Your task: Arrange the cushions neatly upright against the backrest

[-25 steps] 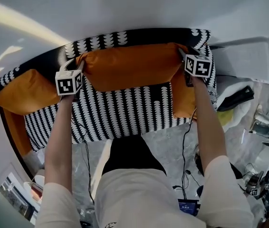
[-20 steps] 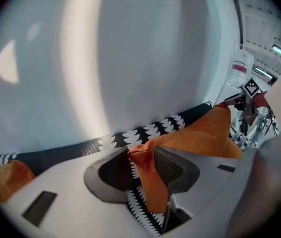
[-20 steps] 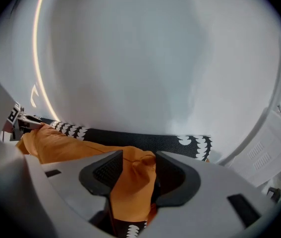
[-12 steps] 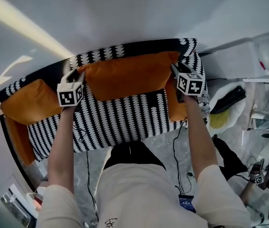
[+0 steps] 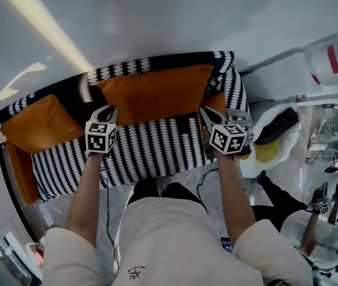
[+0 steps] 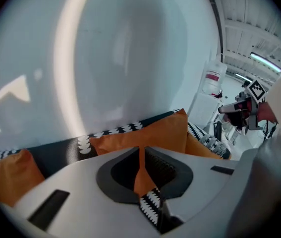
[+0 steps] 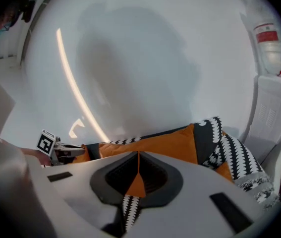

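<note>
Hovering over the sofa's front edge with nothing held, the left gripper just closing on air and the right gripper clenched empty, and, with the middle cushion already leaning on the backrest, probably needing to be pinching the right-end cushion by its top corners, lifting rather than dragging.

Legible text: none | red label on water jug, 2 o'clock: unreadable | square markers on left gripper, right gripper: black-white patterns only, no characters

Stretched forward, left arm and right arm run parallel; left gripper and right gripper tilt downward; each one's jaws have just closed together, nothing between them.
</note>
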`<state>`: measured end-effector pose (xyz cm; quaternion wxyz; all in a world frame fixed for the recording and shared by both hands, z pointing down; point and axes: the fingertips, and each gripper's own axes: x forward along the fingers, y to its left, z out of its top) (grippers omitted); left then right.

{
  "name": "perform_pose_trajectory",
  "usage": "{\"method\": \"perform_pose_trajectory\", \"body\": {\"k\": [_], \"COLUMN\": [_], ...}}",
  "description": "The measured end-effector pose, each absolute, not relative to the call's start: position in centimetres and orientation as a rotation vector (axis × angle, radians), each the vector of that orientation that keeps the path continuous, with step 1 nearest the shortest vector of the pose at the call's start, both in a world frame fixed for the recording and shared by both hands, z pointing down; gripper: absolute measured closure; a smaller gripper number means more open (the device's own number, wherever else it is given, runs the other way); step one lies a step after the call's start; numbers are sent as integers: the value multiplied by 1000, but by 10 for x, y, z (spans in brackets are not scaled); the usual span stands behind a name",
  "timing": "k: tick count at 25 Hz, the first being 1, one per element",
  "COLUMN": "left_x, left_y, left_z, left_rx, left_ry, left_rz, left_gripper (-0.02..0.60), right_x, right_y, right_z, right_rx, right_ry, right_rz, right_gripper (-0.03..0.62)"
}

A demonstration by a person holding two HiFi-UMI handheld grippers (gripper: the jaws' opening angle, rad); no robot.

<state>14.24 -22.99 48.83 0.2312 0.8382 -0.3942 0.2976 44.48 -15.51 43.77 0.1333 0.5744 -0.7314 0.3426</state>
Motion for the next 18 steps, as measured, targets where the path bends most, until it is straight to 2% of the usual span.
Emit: {"method": "perform_pose_trajectory", "body": {"k": [9,18], "left_x": [171,166], "left_y": [-92,89], "left_z": [427,370], "left_rx": [2298,2238], "left_ry": [-1178,-1376], "left_rz": [634,517], "left_gripper": [563,563], "right_x": [355,355], "right_y": [-29,113], "right_z": [377,339], "right_rx": [1356,1240], "right_ry": [-2404,-2538], "right_rz": [789,679], "right_gripper": [571,571]}}
